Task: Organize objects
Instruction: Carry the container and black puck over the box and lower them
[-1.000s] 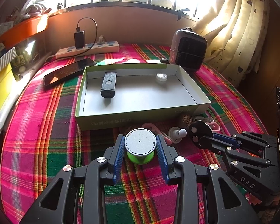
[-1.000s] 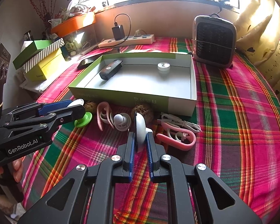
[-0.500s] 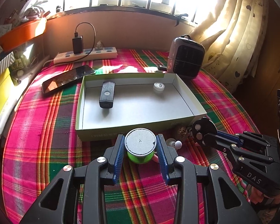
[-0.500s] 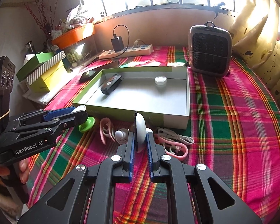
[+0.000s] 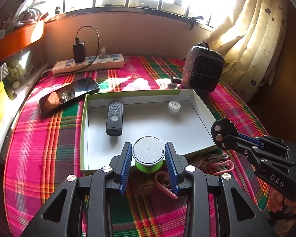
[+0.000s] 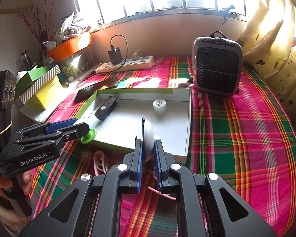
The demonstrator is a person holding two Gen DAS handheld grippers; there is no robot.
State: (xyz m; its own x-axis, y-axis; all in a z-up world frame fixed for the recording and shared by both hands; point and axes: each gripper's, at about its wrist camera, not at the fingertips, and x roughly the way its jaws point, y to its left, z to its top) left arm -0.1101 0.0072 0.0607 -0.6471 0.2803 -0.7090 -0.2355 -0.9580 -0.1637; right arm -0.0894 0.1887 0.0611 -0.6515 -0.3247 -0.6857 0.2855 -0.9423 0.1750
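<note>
Left wrist view, reading from the left: a dark phone (image 5: 69, 94) lies on the plaid cloth of the desk (image 5: 35, 148) beside the shallow green-rimmed box (image 5: 83, 138). Inside the box a black remote (image 5: 114, 118) rests near the left wall and a small white cap (image 5: 174, 106) sits toward the far right corner. My left gripper (image 5: 148, 158) has its jaws clamped on a green spool (image 5: 149, 157) with a grey paper top. A second ago that spool hung over the cloth short of the box; now it sits above the box's near rim, so I have carried it up and forward. Further right, my right gripper (image 5: 223, 132) comes in over the box's near right corner.

Right wrist view confirms this: the left gripper (image 6: 82, 130) on the left holds the spool (image 6: 88, 136) at the box's near edge, and my right gripper (image 6: 148, 154) has its jaws closed tight on a thin white oval piece (image 6: 149, 134), which now hangs over the box floor (image 6: 128, 124) rather than over the clutter. Pink ear hooks (image 6: 99, 162) remain on the cloth below.

I judge both items are nearly ready to be lowered and released inside the box.
</note>
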